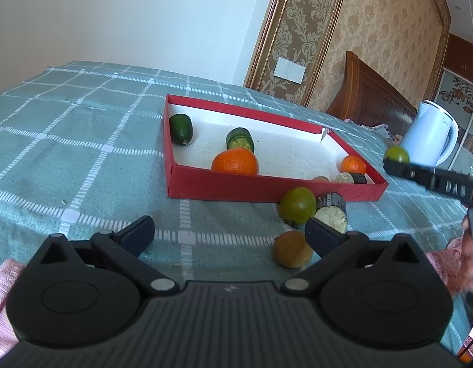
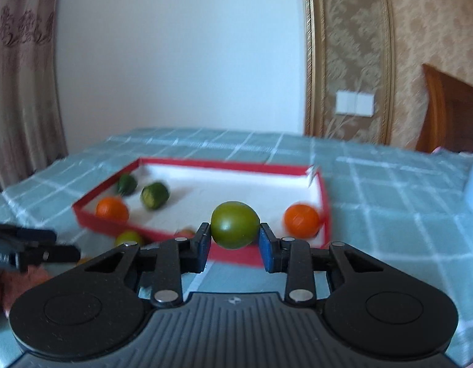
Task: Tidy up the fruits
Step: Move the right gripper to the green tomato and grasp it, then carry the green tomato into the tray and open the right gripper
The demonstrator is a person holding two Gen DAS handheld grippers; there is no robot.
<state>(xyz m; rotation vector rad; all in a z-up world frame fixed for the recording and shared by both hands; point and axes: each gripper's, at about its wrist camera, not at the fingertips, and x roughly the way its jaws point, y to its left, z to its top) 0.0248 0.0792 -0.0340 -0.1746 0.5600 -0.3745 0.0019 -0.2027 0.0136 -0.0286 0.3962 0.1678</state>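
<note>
The counter point(image 1: 67, 128) under its teal checked cloth carries the red tray point(image 1: 267, 188), centre frame, walls low so fruit drops in easily. 2 oranges and some dark green pieces already lie inside. The right gripper point(image 2: 234, 237) pinches a green fruit point(image 2: 234, 224) in its jaws, lifted clear in front of the tray's near wall, likely bound for it. The left gripper point(image 1: 230, 233) hangs low with jaws spread, nothing between them, beside a brown fruit point(image 1: 291, 250). The right view is blurred, and the tray's near corner sits hidden behind the green fruit.
</note>
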